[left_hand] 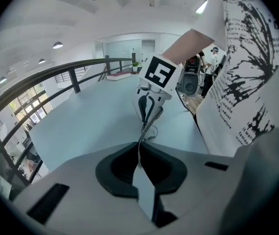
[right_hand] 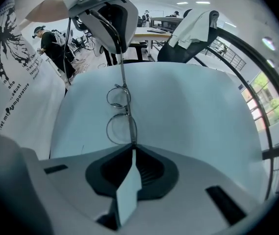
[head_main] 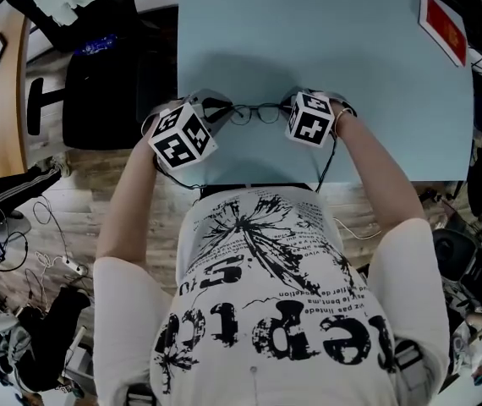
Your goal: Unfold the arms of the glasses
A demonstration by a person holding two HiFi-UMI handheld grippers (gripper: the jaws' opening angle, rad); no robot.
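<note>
Head view: L gripper (head_main: 221, 108), R gripper (head_main: 287, 109) both pinched shut on glasses (head_main: 254, 112).

The right gripper (right_hand: 132, 148) has its jaws pinched together on the near end of the glasses (right_hand: 126, 110), which stretch straight away over the pale blue worktop (right_hand: 193, 106). The left gripper (right_hand: 120, 50) grips their far end, with both round lenses between the two.

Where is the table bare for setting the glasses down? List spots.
Bare: the table beyond the glasses, from its left edge to the red box at the far right corner. Crowded: the near edge, where the left gripper and right gripper clamp the glasses.
</note>
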